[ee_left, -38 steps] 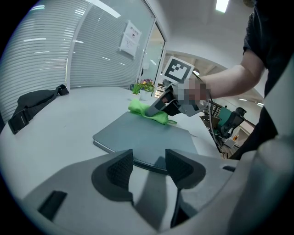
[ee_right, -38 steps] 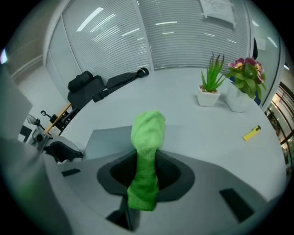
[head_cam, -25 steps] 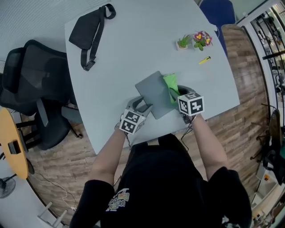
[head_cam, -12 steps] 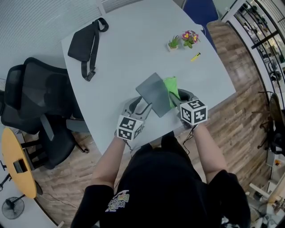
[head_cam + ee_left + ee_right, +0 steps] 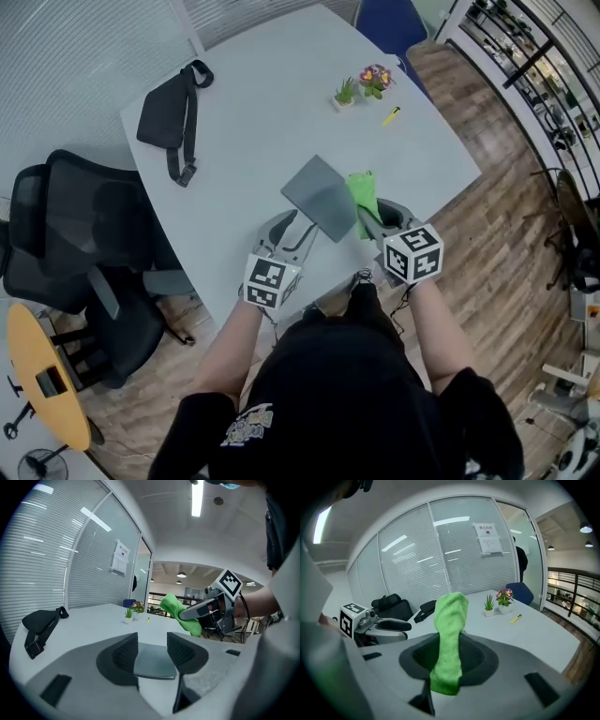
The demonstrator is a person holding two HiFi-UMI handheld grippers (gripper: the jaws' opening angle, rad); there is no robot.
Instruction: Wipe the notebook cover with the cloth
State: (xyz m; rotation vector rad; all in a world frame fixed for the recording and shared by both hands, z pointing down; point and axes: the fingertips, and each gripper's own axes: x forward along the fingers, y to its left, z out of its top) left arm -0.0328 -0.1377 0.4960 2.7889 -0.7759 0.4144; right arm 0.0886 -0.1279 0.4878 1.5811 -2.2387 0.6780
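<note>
- The fingers [image 5: 123, 654] of the left gripper [image 5: 152, 645] are set wide apart, having just been drawn in a little. The grey notebook [image 5: 154, 663] shows in the gap between them, but no pad is pressed on it, so nothing is gripped.
- The right gripper [image 5: 449, 658] is clamped on the green cloth [image 5: 450, 620]. The cloth is pinched near its lower end, so a long roll stands up past the fingertips — a free length is thereby left for wiping.
- In the left gripper view the cloth is held in the air at the right of the frame, off the cover. The wiping is therefore judged not to be under way at this instant.
- In the head view the notebook is seen flat on the desk [image 5: 253, 112] at mid-frame, turned corner-on to the person. The left gripper is stationed at its lower-left edge and the right gripper at its right edge.
- That arrangement is judged deliberate — one side is placed to steady the notebook, the other to sweep the cloth across it.
- A black pouch [image 5: 164, 112] at upper left, and two potted plants [image 5: 361, 86] and a yellow pen [image 5: 391, 116] at upper right, are well apart from the notebook. No obstruction to a stroke is offered by them.
</note>
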